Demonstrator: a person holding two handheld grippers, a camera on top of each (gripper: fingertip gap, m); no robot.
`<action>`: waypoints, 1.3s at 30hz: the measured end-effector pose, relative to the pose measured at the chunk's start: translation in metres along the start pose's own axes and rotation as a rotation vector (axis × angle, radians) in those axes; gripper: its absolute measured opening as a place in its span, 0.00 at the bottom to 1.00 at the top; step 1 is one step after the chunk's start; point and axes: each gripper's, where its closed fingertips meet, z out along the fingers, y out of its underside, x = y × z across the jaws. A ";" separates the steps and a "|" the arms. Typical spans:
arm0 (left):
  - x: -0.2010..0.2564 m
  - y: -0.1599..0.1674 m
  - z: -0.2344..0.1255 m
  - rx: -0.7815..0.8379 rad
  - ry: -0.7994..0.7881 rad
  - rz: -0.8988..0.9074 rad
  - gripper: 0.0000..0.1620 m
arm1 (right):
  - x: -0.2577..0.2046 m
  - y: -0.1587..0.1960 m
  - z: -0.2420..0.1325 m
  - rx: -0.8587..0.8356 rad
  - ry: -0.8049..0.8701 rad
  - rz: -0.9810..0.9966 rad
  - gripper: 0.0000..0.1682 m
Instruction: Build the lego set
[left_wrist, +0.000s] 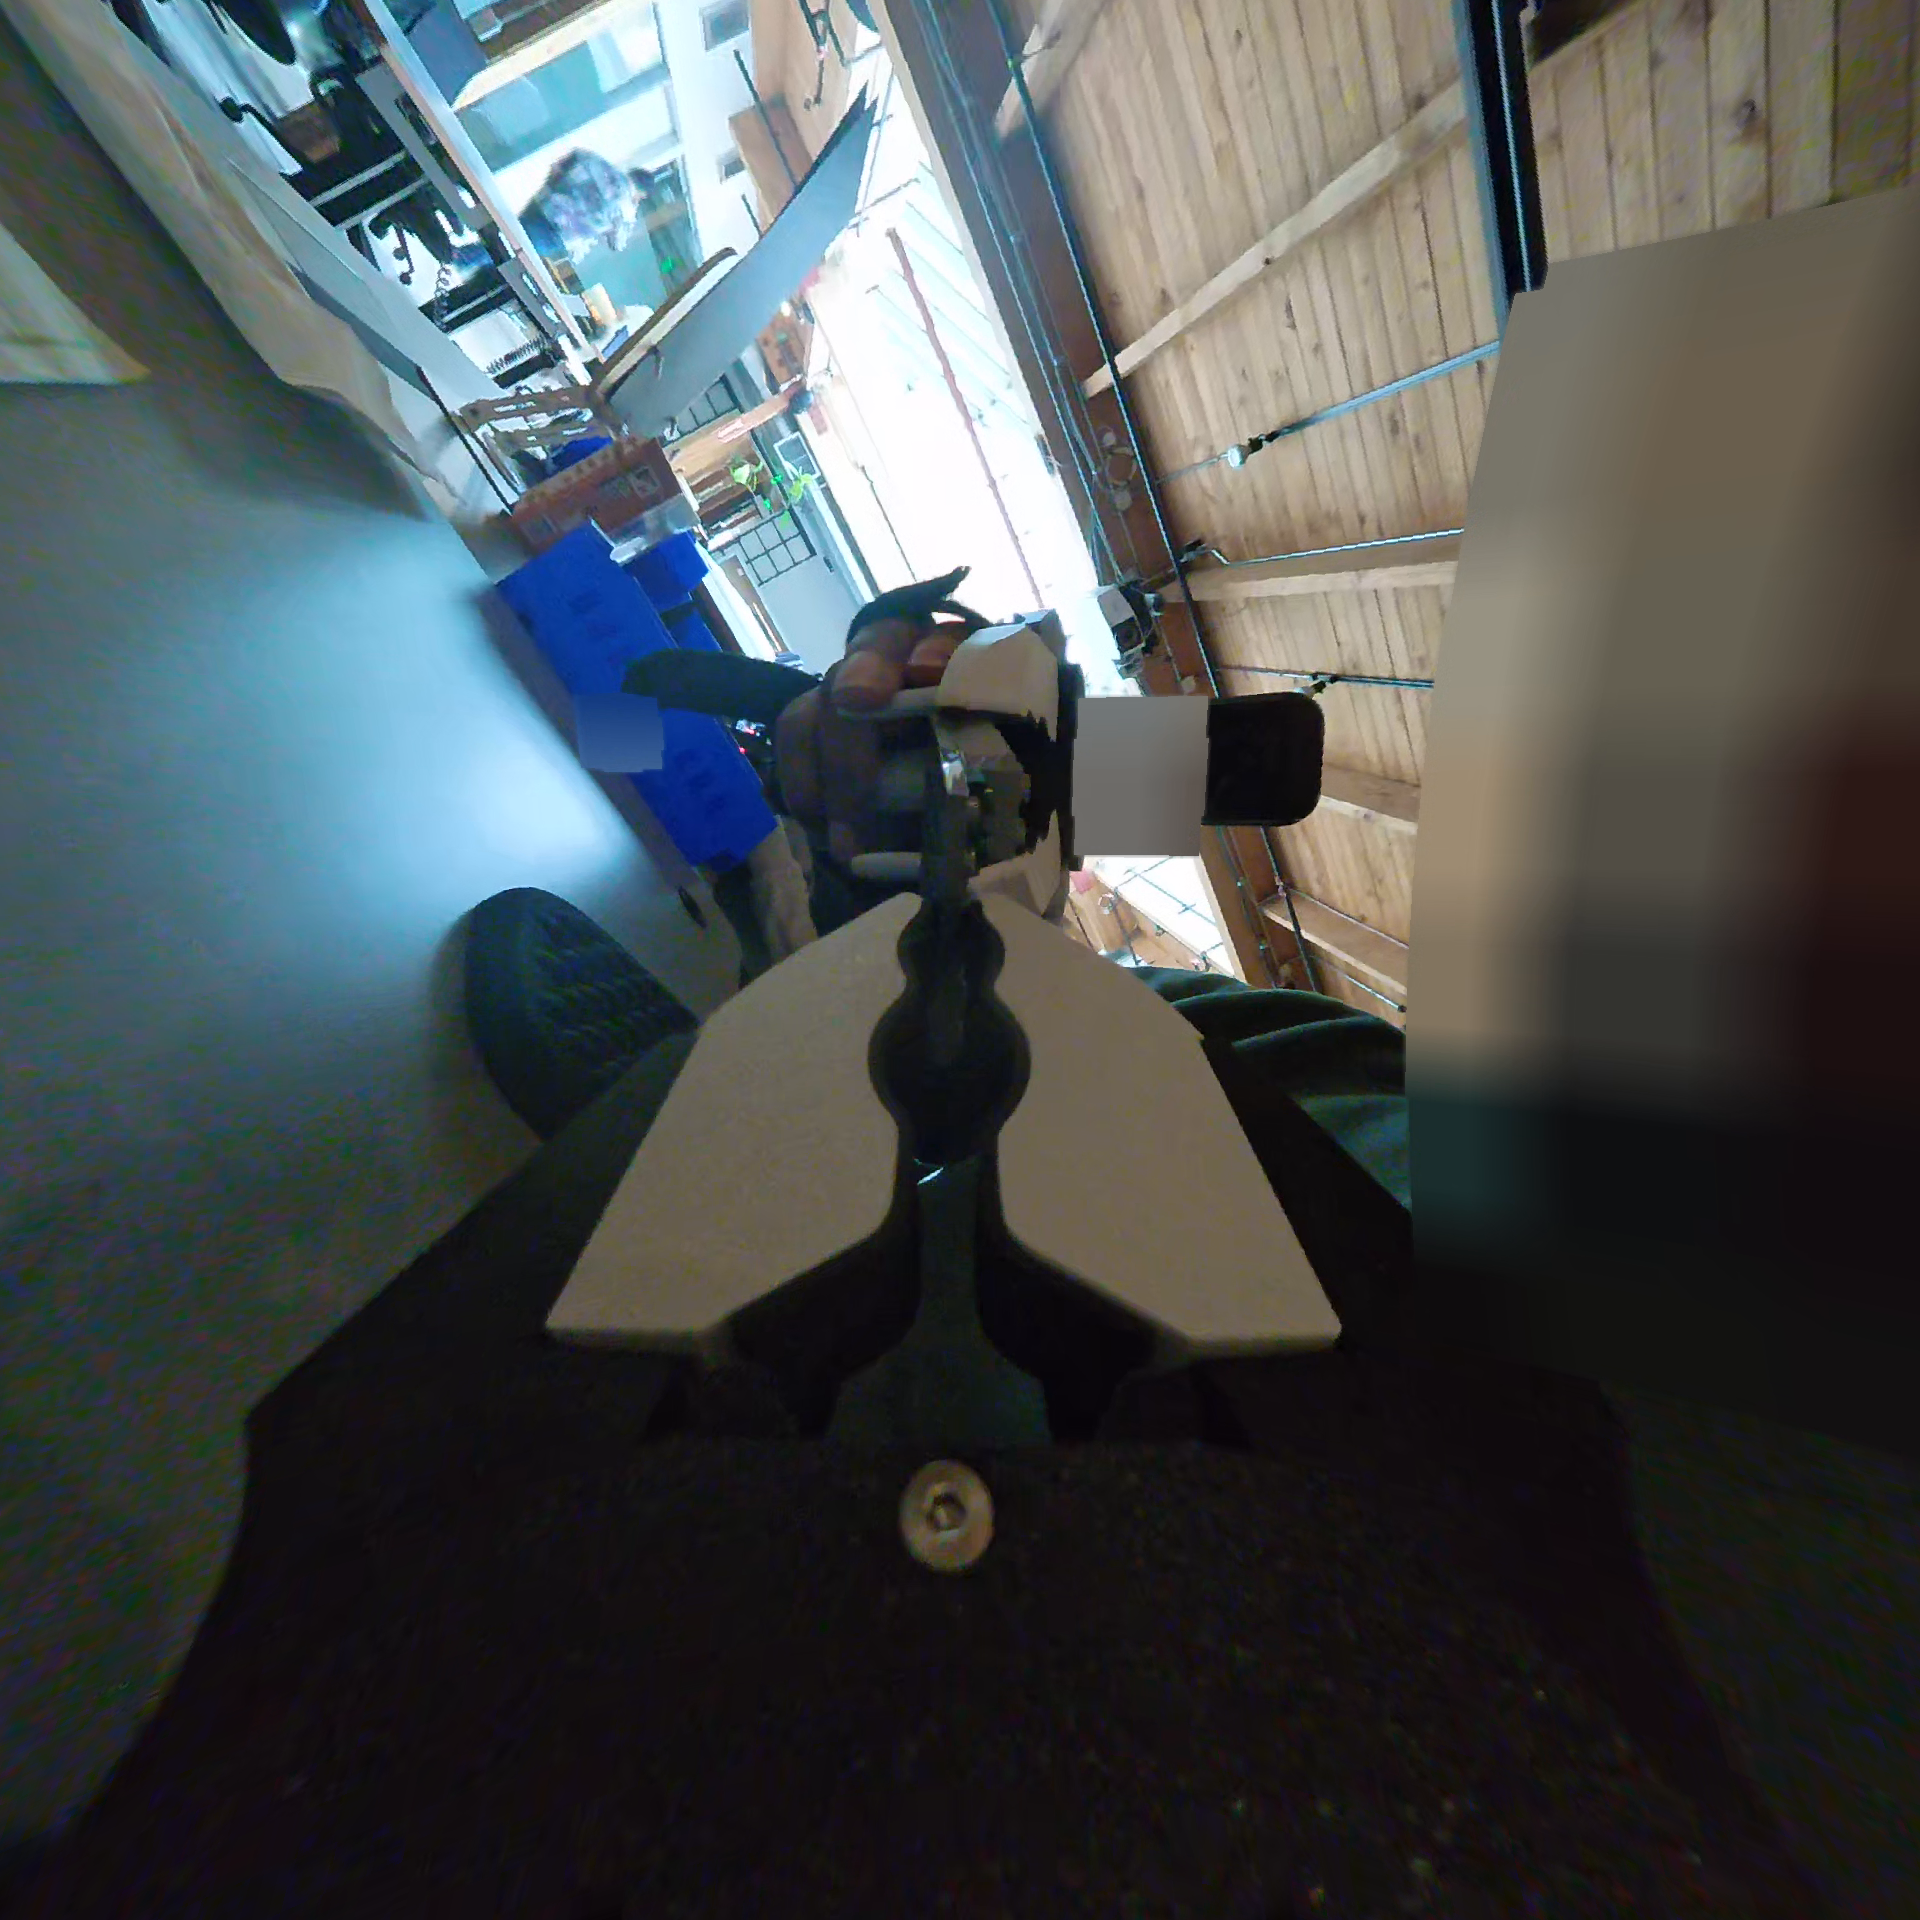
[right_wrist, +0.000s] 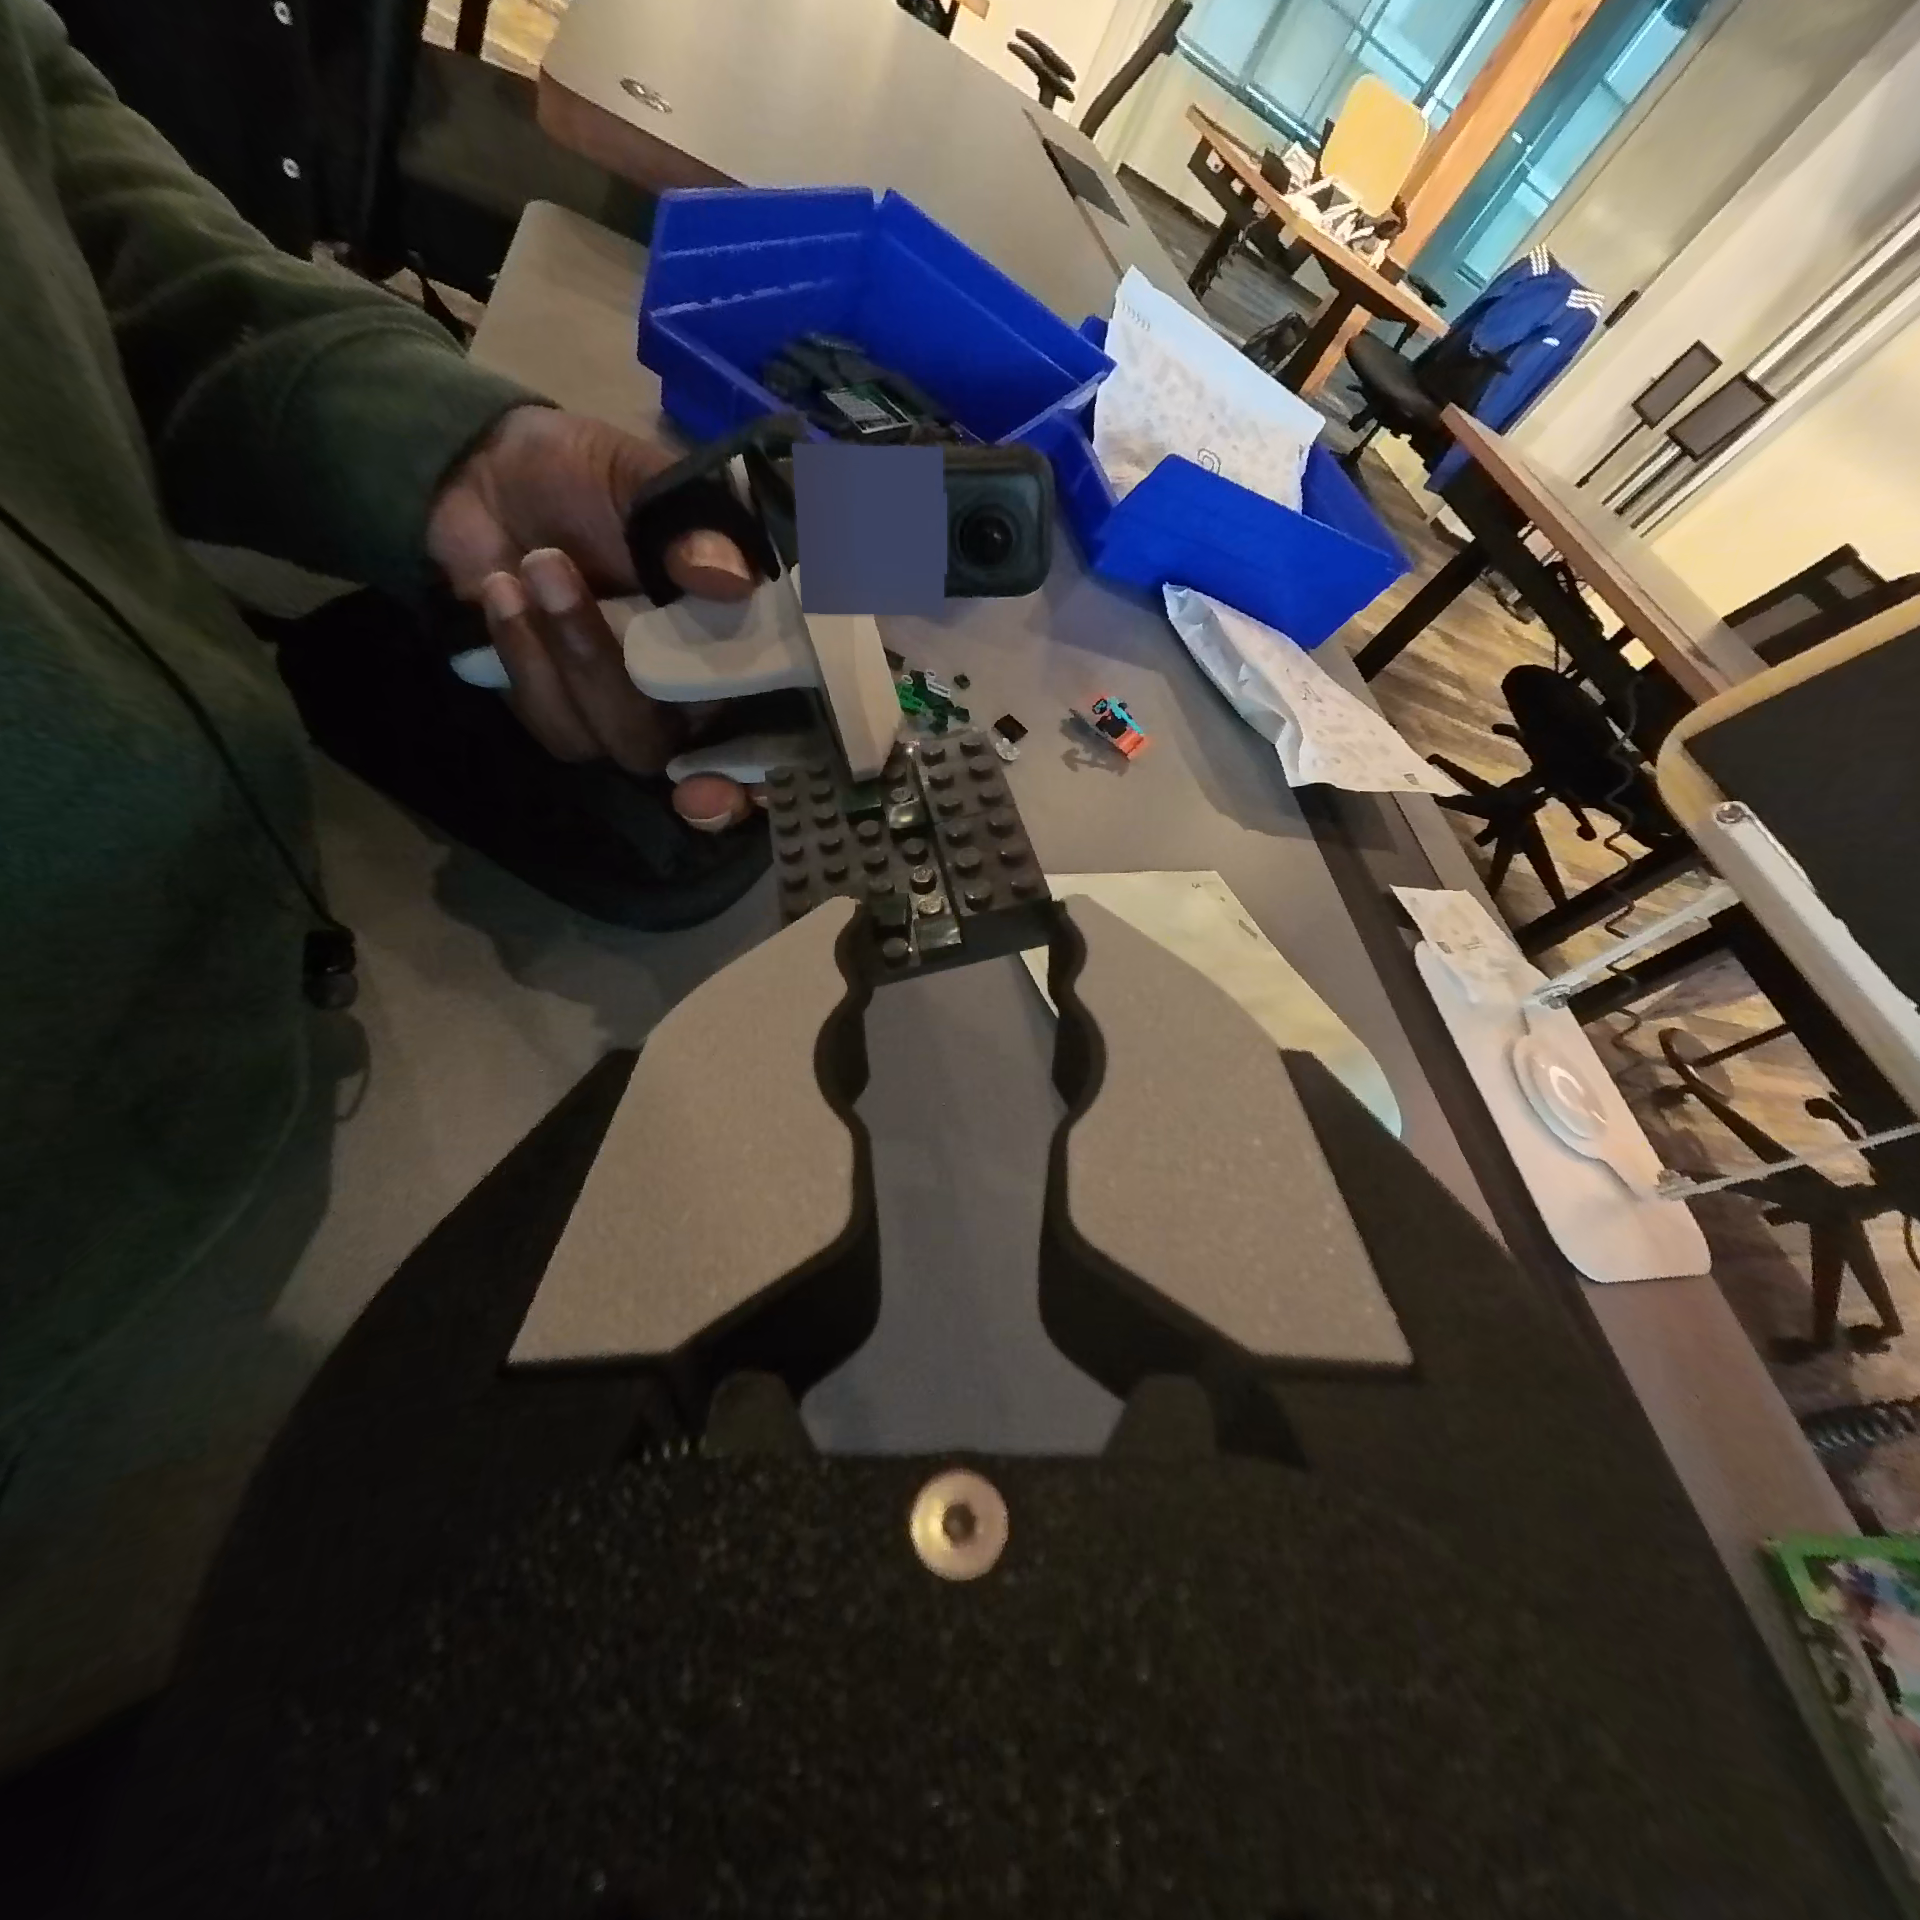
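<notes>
Between the two tools, above the grey bench (right_wrist: 1174, 831), a dark studded lego plate assembly (right_wrist: 904, 842) is being held in the air. Seen from the right wrist view, the right hand-held gripper (right_wrist: 961, 940) is sitting with its fingers partly spread, and the near edge of the plate is lying between their tips; whether they are actually pinching it cannot be told. At 12 o'clock from it, the left hand-held gripper (right_wrist: 883, 774) is reaching down onto the far side of the plate, a hand (right_wrist: 561, 592) in a green sleeve wrapping its handle at 10 o'clock. In the left wrist view, the left tool's fingers (left_wrist: 1122, 1122) are standing nearly together, clamping the thin dark edge of the plate (left_wrist: 951, 997), with the right tool (left_wrist: 977, 769) facing it at 12 o'clock. Loose green and black pieces (right_wrist: 935, 696) and a small orange-and-teal piece (right_wrist: 1117, 724) are lying on the bench beyond the plate. Blue bins (right_wrist: 873, 301) are standing farther off at 12 o'clock, with white paper bags (right_wrist: 1205, 395) beside them, and a printed sheet (right_wrist: 1164, 914) is lying just right of the plate.
</notes>
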 end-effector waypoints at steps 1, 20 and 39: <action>0.000 0.000 0.000 -0.001 0.001 0.001 0.03 | 0.000 0.000 0.000 -0.001 -0.001 -0.001 0.19; 0.000 -0.001 -0.001 0.003 0.007 0.003 0.03 | -0.001 -0.002 0.000 -0.006 -0.007 -0.009 0.18; -0.011 -0.012 -0.007 0.059 -0.026 -0.022 0.03 | 0.011 0.004 0.000 0.060 -0.020 0.162 0.41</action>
